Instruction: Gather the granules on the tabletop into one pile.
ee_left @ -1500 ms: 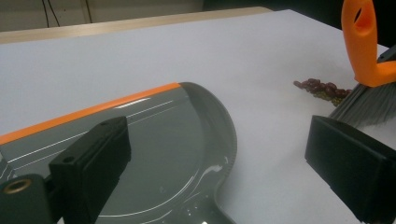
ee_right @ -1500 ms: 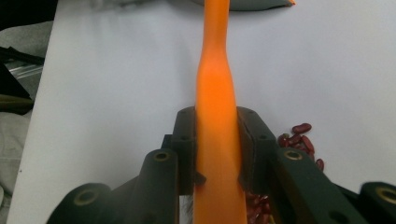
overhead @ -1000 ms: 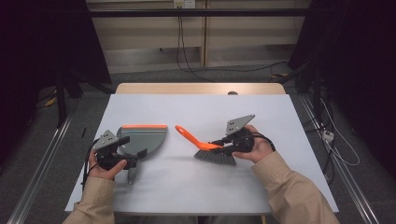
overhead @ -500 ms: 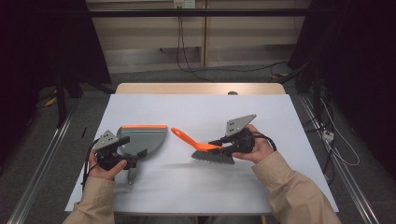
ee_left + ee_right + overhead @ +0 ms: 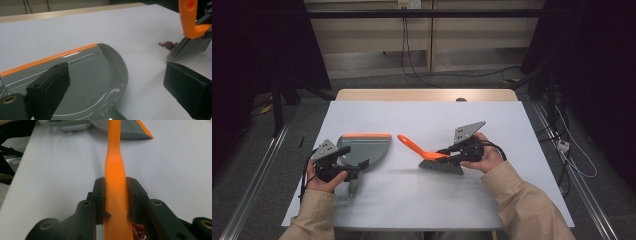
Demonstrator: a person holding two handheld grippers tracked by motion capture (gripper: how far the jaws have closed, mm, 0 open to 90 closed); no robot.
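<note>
No writing or brand shows on anything here. Your right gripper [image 5: 446, 152] is clamped on the brush [image 5: 432, 157] near the table's [image 5: 422, 115] middle, its orange handle pointing up-left toward the dustpan [image 5: 362, 150], bristles on the surface beside small reddish bits [image 5: 168, 44]. Your left gripper [image 5: 117, 92] has its jaws spread wide over the dustpan's rear; whether one touches it, I cannot tell. The pan looks empty.

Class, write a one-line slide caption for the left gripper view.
Open left gripper over a grey dustpan while an orange-handled brush meets small dark crumbs.
</note>
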